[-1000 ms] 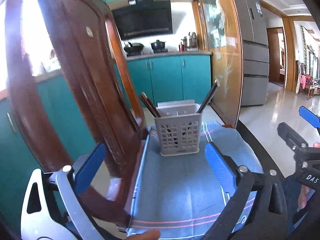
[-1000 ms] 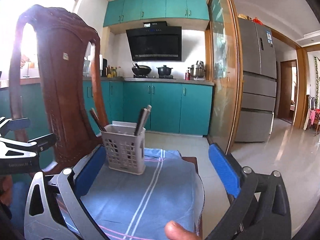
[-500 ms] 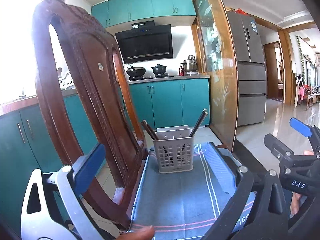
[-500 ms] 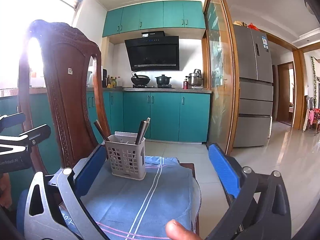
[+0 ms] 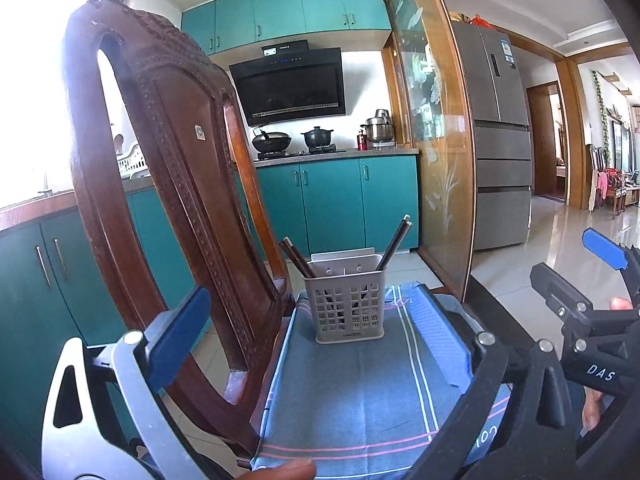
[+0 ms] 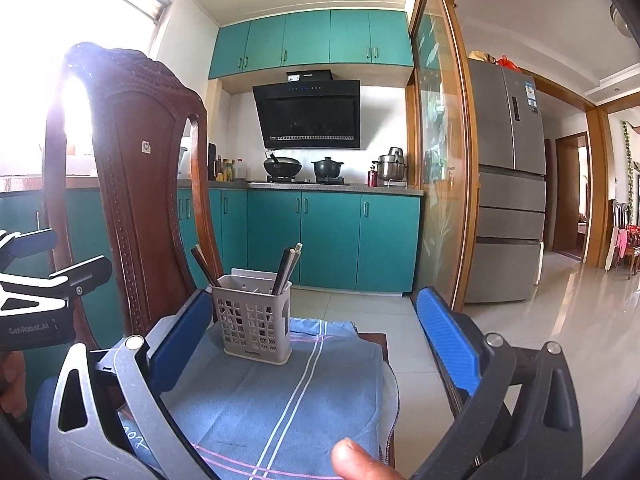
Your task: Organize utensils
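Observation:
A grey perforated utensil basket [image 5: 348, 308] [image 6: 252, 328] stands upright on a blue striped cloth [image 5: 360, 392] [image 6: 280, 400] at the far end of a small table. Dark chopsticks [image 5: 296, 258] [image 6: 204, 266] lean out of its left side. Another pair [image 5: 394, 246] [image 6: 288, 266] leans out on the right. My left gripper [image 5: 314, 320] [image 6: 52, 254] is open and holds nothing, well short of the basket. My right gripper [image 6: 316, 320] [image 5: 580, 272] is also open and holds nothing, level with the left one and to its right.
A carved dark wooden chair back [image 5: 180, 180] [image 6: 136, 200] rises close on the left of the table. A glass partition in a wooden frame [image 5: 436, 160] and a grey fridge [image 6: 508, 184] stand to the right. Teal cabinets and a stove [image 6: 304, 178] fill the back wall.
Both grippers have drawn back from the basket, which now looks smaller and farther off. The left view has levelled out. Both stay open with nothing in them.

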Available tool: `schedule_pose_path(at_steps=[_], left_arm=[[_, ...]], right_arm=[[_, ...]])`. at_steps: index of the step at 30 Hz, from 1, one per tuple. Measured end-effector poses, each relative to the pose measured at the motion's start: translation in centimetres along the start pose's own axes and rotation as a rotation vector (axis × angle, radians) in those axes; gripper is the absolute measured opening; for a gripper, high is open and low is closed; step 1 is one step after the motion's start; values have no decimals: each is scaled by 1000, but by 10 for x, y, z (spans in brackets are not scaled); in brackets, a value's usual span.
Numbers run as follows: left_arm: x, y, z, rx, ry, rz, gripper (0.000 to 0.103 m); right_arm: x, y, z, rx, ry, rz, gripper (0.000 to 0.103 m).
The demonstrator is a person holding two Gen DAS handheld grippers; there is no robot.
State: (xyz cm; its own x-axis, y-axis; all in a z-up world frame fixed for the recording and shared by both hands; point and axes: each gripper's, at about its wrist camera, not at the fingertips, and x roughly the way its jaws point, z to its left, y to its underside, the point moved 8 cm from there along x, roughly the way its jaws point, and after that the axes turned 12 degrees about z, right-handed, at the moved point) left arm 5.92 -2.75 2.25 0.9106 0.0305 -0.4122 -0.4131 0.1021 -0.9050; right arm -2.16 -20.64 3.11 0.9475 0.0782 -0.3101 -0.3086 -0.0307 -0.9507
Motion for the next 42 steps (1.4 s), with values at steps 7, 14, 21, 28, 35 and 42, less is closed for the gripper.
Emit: schedule_pose_path(at_steps=[7,14,21,28,35,42], left_arm=[[2,1,1,-1,3,4,99],[1,0,1,-3,2,7,99],[0,-1,3,-13,11,8,99],[-2,0,4,-14,15,9,99],[-1,0,4,-18,22,9,99],[15,5,-1,-14,39,64,99]], right_arm=[[-1,0,1,-4,-2,1,100],[-2,-4,3,-10,3,-9,100],[-5,-7,6,-20,6,-20,100],[-5,-8,11,-32,8,-21,100],[1,-9,15,-39,7,-10,100],[27,1,11,2,-9,54,100]])
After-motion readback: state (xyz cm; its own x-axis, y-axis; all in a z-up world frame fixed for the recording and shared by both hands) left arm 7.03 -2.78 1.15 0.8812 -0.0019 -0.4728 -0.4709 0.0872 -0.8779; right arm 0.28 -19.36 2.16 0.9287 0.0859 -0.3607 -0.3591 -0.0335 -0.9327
